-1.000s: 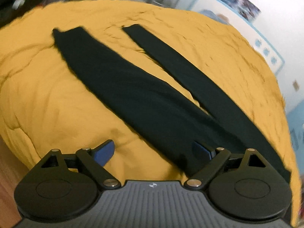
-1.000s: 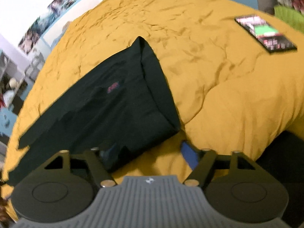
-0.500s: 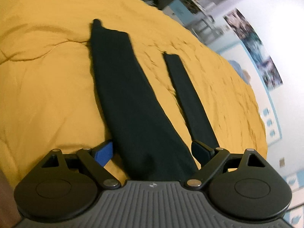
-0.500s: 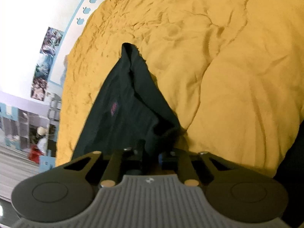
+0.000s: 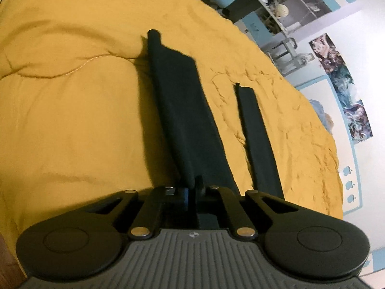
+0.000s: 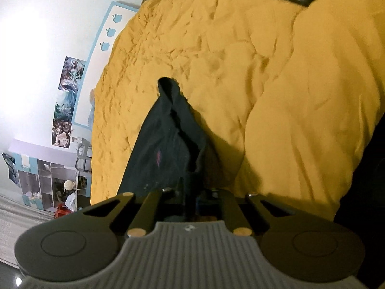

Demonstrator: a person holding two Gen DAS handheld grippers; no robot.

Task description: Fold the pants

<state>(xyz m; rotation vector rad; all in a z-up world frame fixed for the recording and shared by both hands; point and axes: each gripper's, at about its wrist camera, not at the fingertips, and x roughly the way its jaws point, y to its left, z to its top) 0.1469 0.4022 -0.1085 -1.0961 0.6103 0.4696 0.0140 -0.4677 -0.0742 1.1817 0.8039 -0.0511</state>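
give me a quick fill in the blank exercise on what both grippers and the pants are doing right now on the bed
1. The left gripper is ____ on a leg of the black pants.
2. The right gripper is shut on the pants near the ____ logo.
3. The pants lie on a ____ comforter.

Missing words: shut; red; yellow

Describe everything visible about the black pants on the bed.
The black pants look like soft, matte knit fabric, lying on the yellow quilt. The left wrist view shows two legs apart, the nearer wide one pinched by the left gripper, the narrower one flat beside it. The right wrist view shows the waist end bunched and lifted, a small reddish mark on it, clamped by the right gripper.
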